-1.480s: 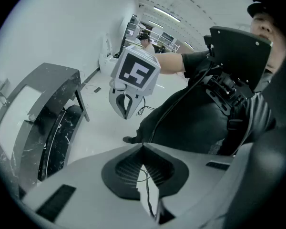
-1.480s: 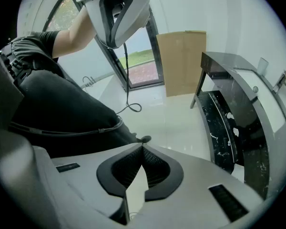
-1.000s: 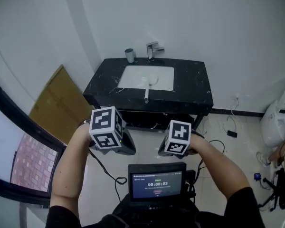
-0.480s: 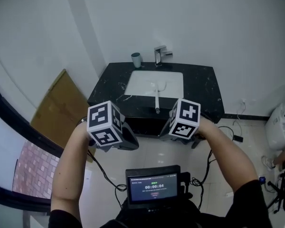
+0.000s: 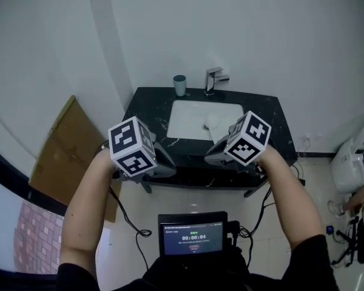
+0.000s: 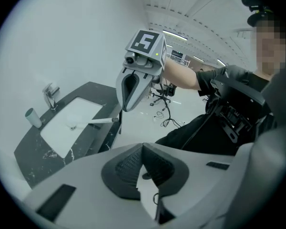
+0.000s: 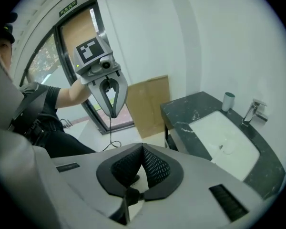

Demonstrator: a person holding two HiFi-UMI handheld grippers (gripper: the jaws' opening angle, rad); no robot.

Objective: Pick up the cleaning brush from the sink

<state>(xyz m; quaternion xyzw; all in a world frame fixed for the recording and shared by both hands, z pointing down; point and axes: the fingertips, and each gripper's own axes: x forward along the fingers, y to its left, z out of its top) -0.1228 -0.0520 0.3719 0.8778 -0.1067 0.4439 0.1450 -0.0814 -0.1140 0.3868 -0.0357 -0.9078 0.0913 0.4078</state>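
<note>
The white cleaning brush (image 5: 212, 123) lies in the white sink (image 5: 191, 117), which is set in a black marble counter (image 5: 151, 111). In the left gripper view the brush (image 6: 91, 122) shows its long handle reaching over the counter's front edge. My left gripper (image 5: 167, 171) hovers in front of the counter's left part, shut and empty. My right gripper (image 5: 211, 156) hangs over the sink's front edge, shut and empty, and hides the brush handle in the head view. Each gripper also appears in the other's view: the right gripper (image 6: 126, 106) and the left gripper (image 7: 112, 112).
A faucet (image 5: 212, 79) and a grey cup (image 5: 179, 85) stand at the back of the counter. A cardboard sheet (image 5: 54, 150) leans on the left wall. A toilet (image 5: 352, 162) and cables are on the floor at right. A small screen (image 5: 193, 232) sits at my waist.
I have stepped closer, so the counter looms nearer. Both grippers rose and moved forward; the right one now overlaps the sink's front edge and covers the brush handle.
</note>
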